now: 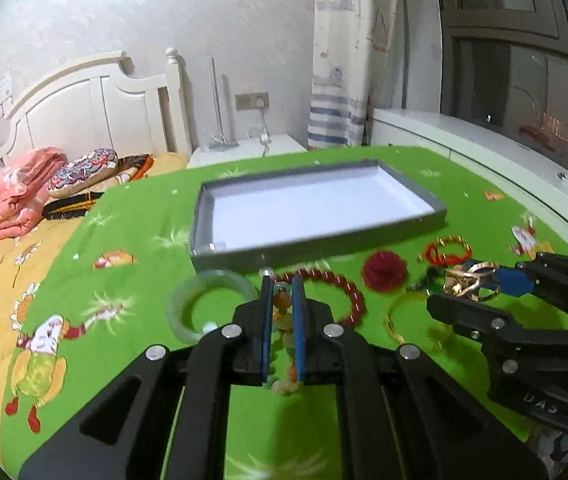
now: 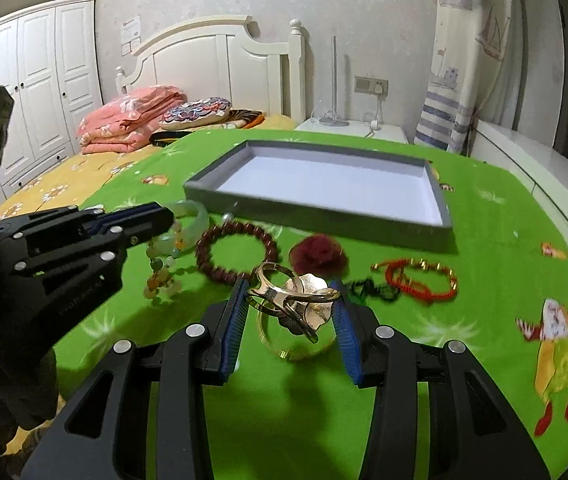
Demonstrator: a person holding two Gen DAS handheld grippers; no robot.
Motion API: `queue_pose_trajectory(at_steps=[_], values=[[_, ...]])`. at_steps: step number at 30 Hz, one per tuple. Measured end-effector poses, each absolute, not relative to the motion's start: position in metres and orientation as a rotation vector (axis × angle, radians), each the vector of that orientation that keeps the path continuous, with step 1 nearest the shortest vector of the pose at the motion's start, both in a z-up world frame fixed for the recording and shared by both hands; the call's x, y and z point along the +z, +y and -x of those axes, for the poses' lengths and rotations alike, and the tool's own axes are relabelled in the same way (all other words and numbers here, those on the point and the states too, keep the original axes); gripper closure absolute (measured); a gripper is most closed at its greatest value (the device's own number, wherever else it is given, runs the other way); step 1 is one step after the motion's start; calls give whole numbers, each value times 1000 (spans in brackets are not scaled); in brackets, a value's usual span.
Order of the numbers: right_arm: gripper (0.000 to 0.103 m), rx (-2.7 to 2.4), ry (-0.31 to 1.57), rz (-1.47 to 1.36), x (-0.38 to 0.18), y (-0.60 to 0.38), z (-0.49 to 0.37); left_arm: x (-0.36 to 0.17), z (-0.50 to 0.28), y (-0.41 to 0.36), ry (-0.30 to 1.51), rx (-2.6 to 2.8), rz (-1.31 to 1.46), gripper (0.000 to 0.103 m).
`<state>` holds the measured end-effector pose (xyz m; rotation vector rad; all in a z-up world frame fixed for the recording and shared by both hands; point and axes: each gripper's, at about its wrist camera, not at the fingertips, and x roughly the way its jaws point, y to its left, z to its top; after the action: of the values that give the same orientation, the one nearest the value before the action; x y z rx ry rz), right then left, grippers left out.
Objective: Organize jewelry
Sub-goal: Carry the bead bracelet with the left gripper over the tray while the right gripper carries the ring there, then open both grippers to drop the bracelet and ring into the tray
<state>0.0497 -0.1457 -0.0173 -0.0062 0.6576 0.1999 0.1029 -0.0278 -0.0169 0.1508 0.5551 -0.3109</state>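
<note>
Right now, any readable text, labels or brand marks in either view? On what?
"UAS": embossed on the body of the right claw, only partly legible.
Embossed lettering on the body of the left claw: too blurred to read.
Wall notice: print too small to read.
Nothing else lettered shows.

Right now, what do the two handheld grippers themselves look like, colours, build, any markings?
Both match. The left gripper and right gripper have matte black plastic linkage arms with slotted cut-outs, joined by round silver pivot bolts. Each has two flat fingers faced with ribbed blue pads. Faint embossed lettering marks the body, too blurred to read. No cables show; a dark sleeve appears at the right view's left edge.
</note>
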Motion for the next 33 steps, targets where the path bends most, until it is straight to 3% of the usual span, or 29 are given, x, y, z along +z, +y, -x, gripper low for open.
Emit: queue_pose_trajectory(at_steps=[26, 33], values=[[60, 59, 684, -75, -8, -184, -215, 27, -237, -71, 451, -246, -129, 94], [60, 9, 766, -41, -21, -183, -250, 8, -284, -84, 574, -219, -175, 94]])
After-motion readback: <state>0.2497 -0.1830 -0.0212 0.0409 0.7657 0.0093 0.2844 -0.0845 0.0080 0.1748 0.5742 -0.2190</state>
